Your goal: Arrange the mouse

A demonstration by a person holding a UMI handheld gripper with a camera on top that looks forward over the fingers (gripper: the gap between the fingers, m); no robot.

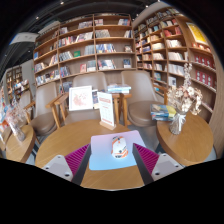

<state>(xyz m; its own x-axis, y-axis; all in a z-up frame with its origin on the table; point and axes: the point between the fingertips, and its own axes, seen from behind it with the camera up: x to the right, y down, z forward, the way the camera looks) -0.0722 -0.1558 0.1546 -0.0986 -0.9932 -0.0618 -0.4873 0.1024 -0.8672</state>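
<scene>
A white mouse with an orange mark lies on a pale blue mouse mat on a round wooden table. My gripper hangs above the table's near part, its fingers spread wide. The purple pads flank the mat on either side. The mouse sits ahead of the fingertips, nearer the right finger, and touches neither finger. Nothing is held.
A white card stands upright at the table's far edge. A wooden chair with a book stands behind it. A second round table at the right bears a vase of flowers. Bookshelves line the back.
</scene>
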